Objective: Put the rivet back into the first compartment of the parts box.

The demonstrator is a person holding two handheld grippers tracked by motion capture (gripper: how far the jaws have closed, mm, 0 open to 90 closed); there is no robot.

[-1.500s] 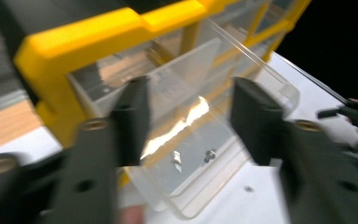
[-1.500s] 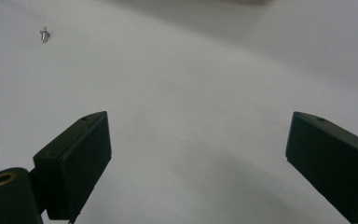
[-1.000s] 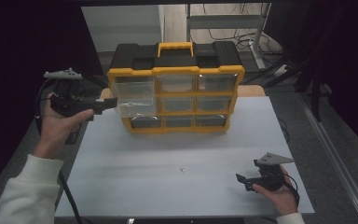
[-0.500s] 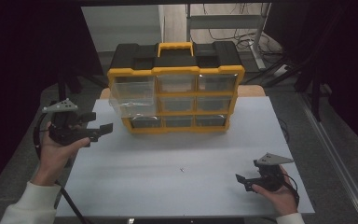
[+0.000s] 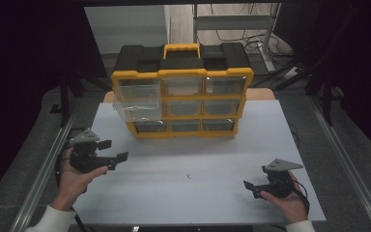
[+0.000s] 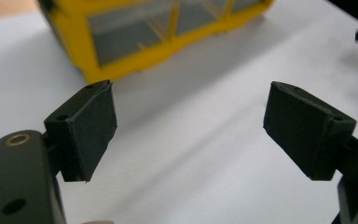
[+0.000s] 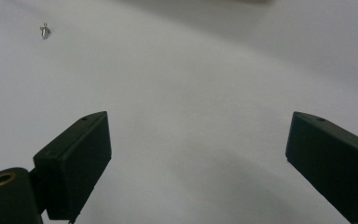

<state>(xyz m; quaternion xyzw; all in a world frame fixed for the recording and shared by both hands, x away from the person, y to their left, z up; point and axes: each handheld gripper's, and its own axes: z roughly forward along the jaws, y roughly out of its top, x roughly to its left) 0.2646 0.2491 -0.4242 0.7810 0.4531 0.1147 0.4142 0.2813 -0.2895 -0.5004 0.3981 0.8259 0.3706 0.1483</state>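
readable text: none | organiser case (image 5: 181, 92): no label, brand or number legible on its yellow frame, black lid or clear drawers | tabletop (image 5: 198, 164): plain white, no markings | claws: no lettering visible

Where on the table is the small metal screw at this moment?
In the high view the small metal screw lies loose on the white table, near its middle, in front of the yellow organizer; the right gripper view shows it upper left.
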